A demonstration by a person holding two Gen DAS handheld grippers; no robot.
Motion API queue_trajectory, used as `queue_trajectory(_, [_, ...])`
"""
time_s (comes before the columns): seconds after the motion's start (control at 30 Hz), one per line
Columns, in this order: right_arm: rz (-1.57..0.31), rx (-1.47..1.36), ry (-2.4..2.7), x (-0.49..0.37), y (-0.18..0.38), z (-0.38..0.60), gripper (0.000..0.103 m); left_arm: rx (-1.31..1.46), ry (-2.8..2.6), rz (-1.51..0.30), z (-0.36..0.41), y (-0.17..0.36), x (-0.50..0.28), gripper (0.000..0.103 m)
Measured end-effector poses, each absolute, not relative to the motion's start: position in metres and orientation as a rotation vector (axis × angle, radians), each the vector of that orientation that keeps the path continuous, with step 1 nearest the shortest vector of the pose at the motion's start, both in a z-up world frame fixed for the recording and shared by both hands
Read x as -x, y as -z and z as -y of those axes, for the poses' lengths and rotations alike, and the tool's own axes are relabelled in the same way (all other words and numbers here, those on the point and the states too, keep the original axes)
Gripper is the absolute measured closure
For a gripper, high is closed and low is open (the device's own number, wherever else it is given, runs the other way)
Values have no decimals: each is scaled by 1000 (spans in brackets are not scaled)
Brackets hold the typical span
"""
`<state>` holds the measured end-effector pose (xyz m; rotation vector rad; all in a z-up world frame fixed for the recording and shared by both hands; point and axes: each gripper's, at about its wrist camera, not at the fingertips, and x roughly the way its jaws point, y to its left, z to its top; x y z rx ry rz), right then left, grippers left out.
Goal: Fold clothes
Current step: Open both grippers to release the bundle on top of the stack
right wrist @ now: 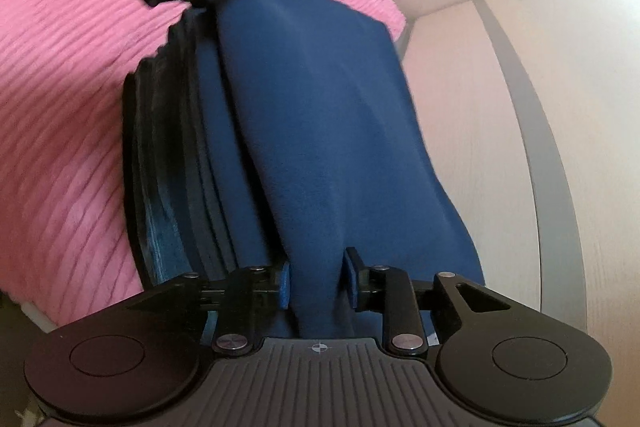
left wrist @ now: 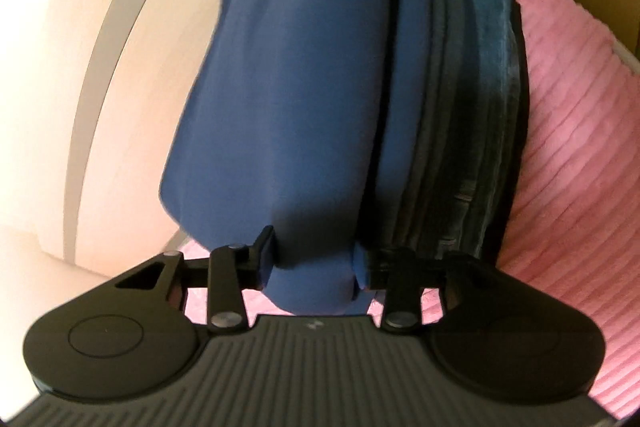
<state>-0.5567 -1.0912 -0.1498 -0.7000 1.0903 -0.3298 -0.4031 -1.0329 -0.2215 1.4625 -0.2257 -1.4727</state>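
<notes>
While it hangs stretched between them, the blue garment [left wrist: 288,87] is pinched at one end by the left claw [left wrist: 314,267] and at the other by the right claw [right wrist: 316,283], each nearly closed on cloth; a folded dark stack [left wrist: 472,131] lies just beside it on pink ribbed bedding [left wrist: 580,147].

My blue garment [left wrist: 288,99] hangs folded, stretched between both ends. It sits against a stack of folded dark clothes [left wrist: 472,131].

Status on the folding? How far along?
Done: a stack of folded dark blue and denim garments sits on the pink ribbed blanket. In hand: left gripper and right gripper each clamp an end of the blue cloth beside the stack. Left: laying it down.
</notes>
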Motion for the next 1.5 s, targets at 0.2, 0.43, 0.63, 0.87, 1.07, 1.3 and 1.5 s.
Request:
queue_trajectory(0.2, [-1102, 706, 337, 561, 156, 1100, 78, -1424, 1461, 186, 1039, 217, 409, 68])
queue_trajectory(0.43, [-1132, 697, 359, 568, 154, 1101, 76, -1484, 1458, 198, 1031, 221, 407, 64])
queue_trajectory(0.63, [-1168, 587, 422, 582, 129, 1095, 48, -1479, 1416, 72, 1010, 207, 387, 64])
queue_trajectory(0.87, [-965, 194, 476, 576, 92, 1102, 49, -1095, 1370, -186, 1019, 153, 377, 64])
queue_trajectory(1.07, [-997, -73, 549, 578, 134, 1152, 49, -1020, 1439, -323, 1060, 153, 385, 64])
queue_trajectory(1.3, [-938, -103, 540, 592, 115, 1146, 49, -1050, 1412, -416, 1057, 163, 397, 61])
queue_trajectory(1.5, [-908, -178, 554, 614, 107, 1126, 21, -1001, 1338, -527, 1035, 144, 400, 40])
